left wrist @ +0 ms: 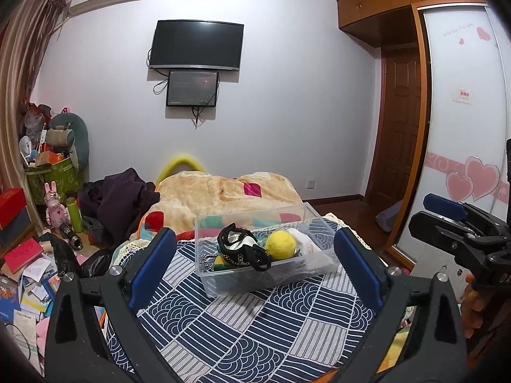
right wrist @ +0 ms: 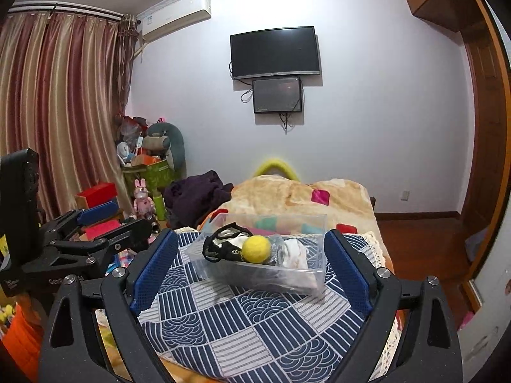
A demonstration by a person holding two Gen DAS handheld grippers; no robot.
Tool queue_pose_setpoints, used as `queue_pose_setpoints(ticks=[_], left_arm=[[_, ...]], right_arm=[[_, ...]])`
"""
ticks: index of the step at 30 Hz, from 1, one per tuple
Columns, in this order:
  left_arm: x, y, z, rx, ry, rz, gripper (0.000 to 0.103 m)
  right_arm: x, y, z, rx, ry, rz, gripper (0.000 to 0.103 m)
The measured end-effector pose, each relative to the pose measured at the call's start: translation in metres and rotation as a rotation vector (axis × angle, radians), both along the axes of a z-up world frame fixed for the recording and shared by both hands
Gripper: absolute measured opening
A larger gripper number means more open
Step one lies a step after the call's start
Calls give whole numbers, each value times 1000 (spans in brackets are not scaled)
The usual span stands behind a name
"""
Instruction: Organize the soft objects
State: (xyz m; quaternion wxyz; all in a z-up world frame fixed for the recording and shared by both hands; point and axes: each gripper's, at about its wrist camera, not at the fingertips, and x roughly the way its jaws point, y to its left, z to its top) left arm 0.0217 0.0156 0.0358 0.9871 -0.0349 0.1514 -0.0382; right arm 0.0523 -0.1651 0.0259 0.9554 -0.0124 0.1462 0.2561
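Observation:
A clear plastic box (left wrist: 314,266) (right wrist: 314,282) stands on a blue-and-white patterned cloth (left wrist: 255,325) (right wrist: 249,316) on the bed. In it lie a yellow felt ball (left wrist: 281,245) (right wrist: 256,249), a black-and-white fabric piece (left wrist: 239,249) (right wrist: 223,247), a white cloth (left wrist: 303,239) (right wrist: 295,252) and a small yellow-green item (left wrist: 220,263). My left gripper (left wrist: 255,255) is open and empty, its blue pads on either side of the box, short of it. My right gripper (right wrist: 250,258) is open and empty, likewise short of the box. Each gripper shows at the edge of the other's view.
A beige blanket (left wrist: 223,198) (right wrist: 287,198) and dark purple clothes (left wrist: 121,201) (right wrist: 198,194) lie behind the box. Books, boxes and toys clutter the floor at left (left wrist: 28,274). A wardrobe (left wrist: 460,111) stands at right. A TV (left wrist: 196,46) hangs on the wall.

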Motion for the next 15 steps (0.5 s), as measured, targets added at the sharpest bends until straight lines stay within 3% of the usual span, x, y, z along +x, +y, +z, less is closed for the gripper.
queue_pose_setpoints(ticks=[15], left_arm=[[0,3,0,-2,1,0,100]], right_arm=[[-6,1,-1,-1,-4,6,92]])
